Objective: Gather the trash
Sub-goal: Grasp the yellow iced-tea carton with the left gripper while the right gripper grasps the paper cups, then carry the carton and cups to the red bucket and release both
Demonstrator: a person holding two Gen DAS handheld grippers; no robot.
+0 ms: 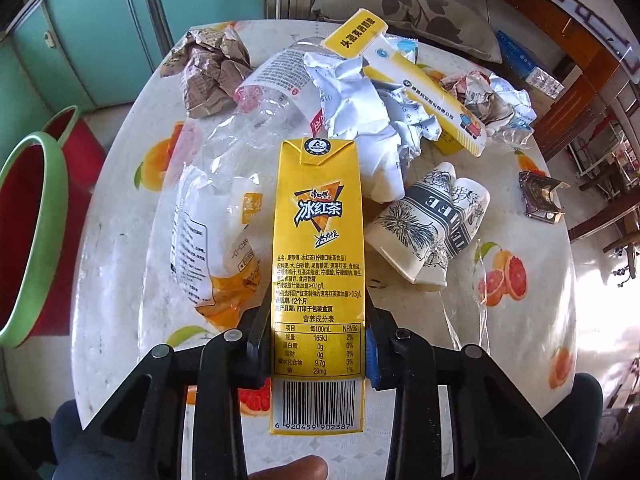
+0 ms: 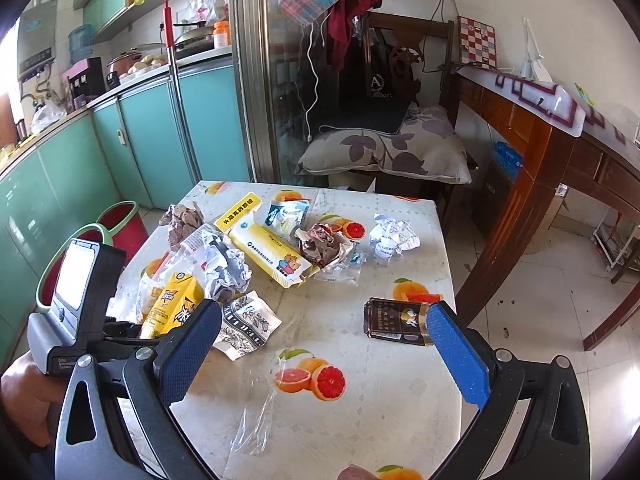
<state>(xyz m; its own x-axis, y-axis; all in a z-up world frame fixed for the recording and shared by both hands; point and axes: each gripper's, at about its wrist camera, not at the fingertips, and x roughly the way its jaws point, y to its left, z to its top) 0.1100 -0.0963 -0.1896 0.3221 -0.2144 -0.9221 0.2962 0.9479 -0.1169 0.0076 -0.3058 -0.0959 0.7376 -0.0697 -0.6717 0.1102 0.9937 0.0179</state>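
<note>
kitchen corner with teal cabinets and a fruit-print table (image 2: 360, 400) strewn with rubbish: the left tool (image 1: 318, 344) is clenched on a yellow iced-tea carton (image 1: 318, 240), both fingers pressing its long sides near the barcode end, the carton filling the centre of the left wrist view with its folded top pointing toward the heap. a red bin with a green rim (image 1: 28, 240) sits off the table at the left edge of that frame, seemingly the place for the haul. to do this step well, the carton likely wants carrying leftward past the table edge, kept level, and let go only once it hangs over the bin's mouth. left hand is held low at the near edge of the table, tool aimed across the clutter. right tool (image 2: 320, 344) hangs released above the table, blue pads spread wide, with a dark crumpled packet (image 2: 394, 322) just beyond its right-hand pad. crushed paper cups (image 1: 432, 224), a clear plastic bottle (image 1: 276, 92), a white paper ball (image 2: 392, 236) and a yellow medicine box (image 2: 264, 248) lie uncollected
</note>
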